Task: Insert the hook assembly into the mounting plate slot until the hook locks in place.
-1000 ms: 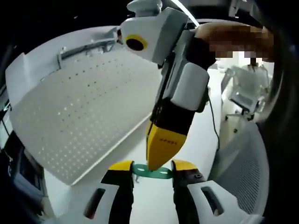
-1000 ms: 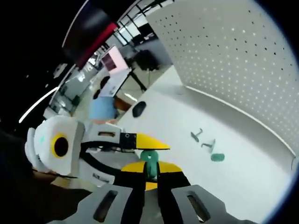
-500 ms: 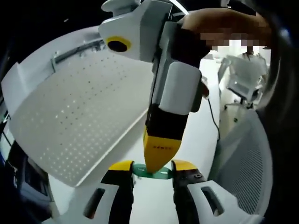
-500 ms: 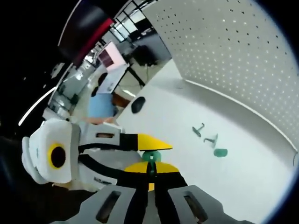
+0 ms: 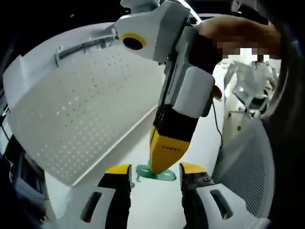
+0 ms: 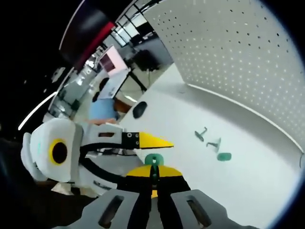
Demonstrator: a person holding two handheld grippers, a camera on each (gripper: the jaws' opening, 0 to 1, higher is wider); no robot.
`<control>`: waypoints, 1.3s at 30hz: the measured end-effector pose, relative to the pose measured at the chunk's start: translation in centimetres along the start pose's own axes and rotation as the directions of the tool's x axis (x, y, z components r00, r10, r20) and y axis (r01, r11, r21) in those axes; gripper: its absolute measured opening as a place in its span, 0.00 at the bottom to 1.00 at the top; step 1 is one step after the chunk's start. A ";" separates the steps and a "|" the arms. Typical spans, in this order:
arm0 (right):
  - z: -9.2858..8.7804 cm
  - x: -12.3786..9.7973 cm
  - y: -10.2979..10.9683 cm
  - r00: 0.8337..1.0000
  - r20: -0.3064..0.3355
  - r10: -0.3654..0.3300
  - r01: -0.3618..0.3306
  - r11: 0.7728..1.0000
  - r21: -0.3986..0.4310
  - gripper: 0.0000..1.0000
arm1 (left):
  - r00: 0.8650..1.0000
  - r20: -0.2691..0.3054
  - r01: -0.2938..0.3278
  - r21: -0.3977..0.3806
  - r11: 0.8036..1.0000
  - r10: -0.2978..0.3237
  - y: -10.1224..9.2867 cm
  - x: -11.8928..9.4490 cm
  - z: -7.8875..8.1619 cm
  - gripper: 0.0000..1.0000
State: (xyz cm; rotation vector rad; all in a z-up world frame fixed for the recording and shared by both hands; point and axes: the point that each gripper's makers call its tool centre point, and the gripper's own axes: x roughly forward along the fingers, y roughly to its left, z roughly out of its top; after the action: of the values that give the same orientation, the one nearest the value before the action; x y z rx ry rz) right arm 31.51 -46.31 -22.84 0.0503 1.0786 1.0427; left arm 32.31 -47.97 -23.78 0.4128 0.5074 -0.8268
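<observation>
Green hook assembly (image 5: 156,172) sits pinched in my right gripper (image 6: 152,172), jaws closed; my left gripper (image 5: 155,169) has its jaws spread beside it. Perforated mounting plate (image 6: 238,52) stands well apart, insertion not started.

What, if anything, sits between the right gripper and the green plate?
Nothing visible: the right gripper is already closed on the green plastic mounting plate, which lies between the left gripper's open jaws.

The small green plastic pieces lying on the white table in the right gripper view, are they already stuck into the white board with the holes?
No: the small green plastic pieces lie loose on the white table, apart from the white perforated board.
</observation>
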 end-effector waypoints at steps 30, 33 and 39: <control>1.5 -0.7 -0.7 0.992 0.113 -0.048 0.062 0.991 -0.122 0.00 | 0.967 0.241 0.175 -0.403 0.898 -0.080 -1.2 -1.9 4.2 0.97; 1.9 -0.9 -0.9 0.988 0.143 -0.061 0.080 0.988 -0.130 0.00 | 0.968 0.241 0.162 -0.393 0.905 -0.069 -1.1 -2.0 4.3 0.98; 3.0 -1.5 -1.6 0.970 0.221 -0.101 0.138 0.977 -0.160 0.00 | 0.970 0.240 0.149 -0.437 0.887 -0.045 -0.5 -2.4 4.3 1.00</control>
State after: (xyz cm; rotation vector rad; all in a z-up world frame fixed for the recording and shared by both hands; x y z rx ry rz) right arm 34.66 -46.96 -21.06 -0.0440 0.7848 0.9948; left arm 31.66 -49.16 -18.96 -0.1403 0.4950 -0.8107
